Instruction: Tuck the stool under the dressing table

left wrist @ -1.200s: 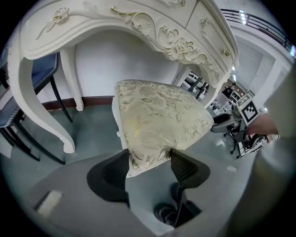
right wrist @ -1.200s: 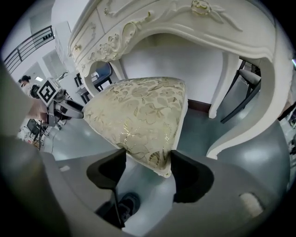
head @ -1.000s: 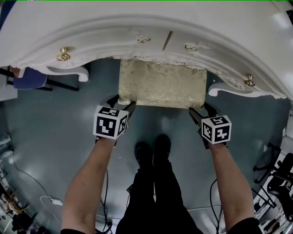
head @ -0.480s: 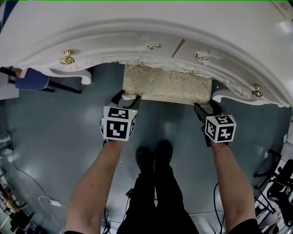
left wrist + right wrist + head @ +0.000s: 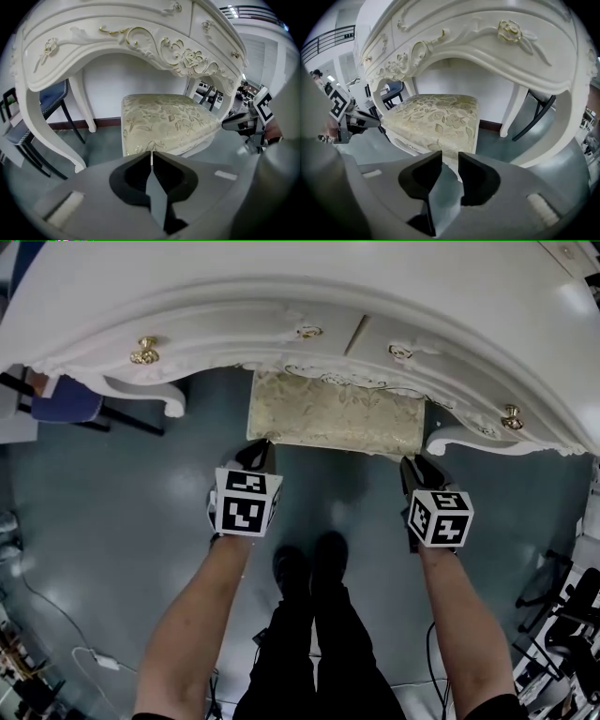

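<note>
While the stool (image 5: 333,413) sits mostly under the dressing table (image 5: 281,306), its front edge shows: nearly tucked.
Head view: left gripper (image 5: 260,454) and right gripper (image 5: 415,467) just beside its near corners. Left gripper view: jaws just closed together, empty. Right gripper view: jaws just narrowed to a slim, empty gap. No readable writing.

Left gripper (image 5: 151,154): jaws have just been closing and are now pressed together with only a thin slit, nothing held. Just past the tips is the near front corner of the stool (image 5: 164,119), which has a cream floral cushion. Its seat is partly under the arch of the white table (image 5: 93,42) with gold scrollwork. Curved table leg (image 5: 44,136) at left, blue chair (image 5: 54,101) behind it. Grey floor (image 5: 101,138). Right gripper (image 5: 227,125) near the stool's other front corner: jaws have just been closing, too small to tell what's between them.
</note>
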